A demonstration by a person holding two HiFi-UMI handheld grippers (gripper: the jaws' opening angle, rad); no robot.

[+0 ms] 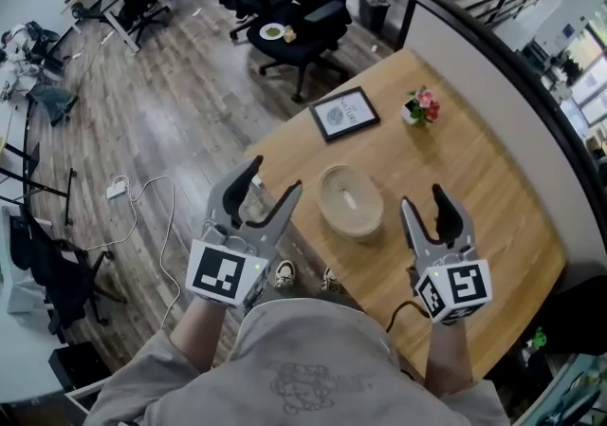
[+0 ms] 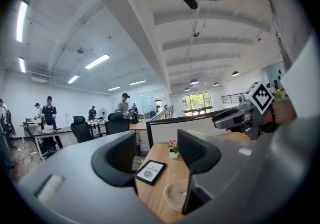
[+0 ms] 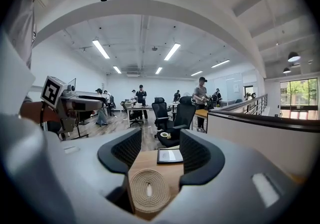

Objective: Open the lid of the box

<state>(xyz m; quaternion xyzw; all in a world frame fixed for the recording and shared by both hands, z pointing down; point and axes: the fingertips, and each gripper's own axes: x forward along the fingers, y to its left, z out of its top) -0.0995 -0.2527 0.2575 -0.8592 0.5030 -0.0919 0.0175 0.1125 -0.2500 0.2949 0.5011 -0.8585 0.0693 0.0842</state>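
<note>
A round woven box (image 1: 350, 199) with its lid on sits near the front edge of the wooden table (image 1: 474, 177). My left gripper (image 1: 275, 177) is open and empty, held left of the box, past the table edge over the floor. My right gripper (image 1: 423, 198) is open and empty, held over the table just right of the box. The left gripper view shows the box (image 2: 177, 194) low between the open jaws (image 2: 157, 155), with the right gripper (image 2: 240, 115) off to the right. In the right gripper view the box (image 3: 148, 190) lies close below the open jaws (image 3: 155, 153).
A black picture frame (image 1: 344, 113) and a small flower pot (image 1: 420, 108) stand farther back on the table. A black office chair (image 1: 303, 7) stands beyond the table. A white cable (image 1: 142, 196) lies on the wooden floor at left. A partition wall (image 1: 493, 64) borders the table's right side.
</note>
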